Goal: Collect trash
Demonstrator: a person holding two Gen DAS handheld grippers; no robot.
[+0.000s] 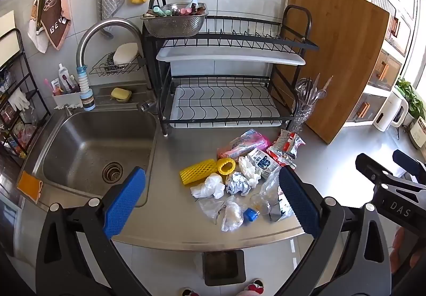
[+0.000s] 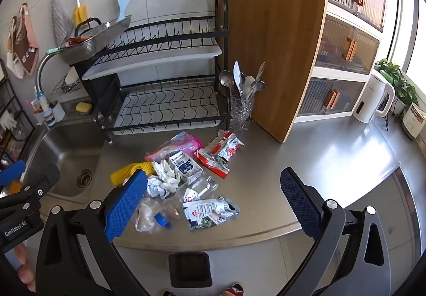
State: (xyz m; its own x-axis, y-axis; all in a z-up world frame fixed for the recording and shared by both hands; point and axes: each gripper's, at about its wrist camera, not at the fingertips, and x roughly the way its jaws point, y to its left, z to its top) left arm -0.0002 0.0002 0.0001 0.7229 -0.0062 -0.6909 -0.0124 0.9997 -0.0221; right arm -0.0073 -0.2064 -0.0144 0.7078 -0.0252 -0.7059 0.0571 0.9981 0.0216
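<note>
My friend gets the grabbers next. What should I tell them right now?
Left gripper: wide open, empty, hovering above the counter's front edge.
Right gripper: wide open, empty, beside it.
Trash: all in one pile on the steel counter, right of the sink: yellow foam net, crumpled tissues, pink wrapper, red-and-silver wrapper, squashed bottle with blue cap, silver pouch.
Bin: on the floor below the counter edge.
Done: nothing picked up yet.
Left: carry every piece to the bin.
</note>
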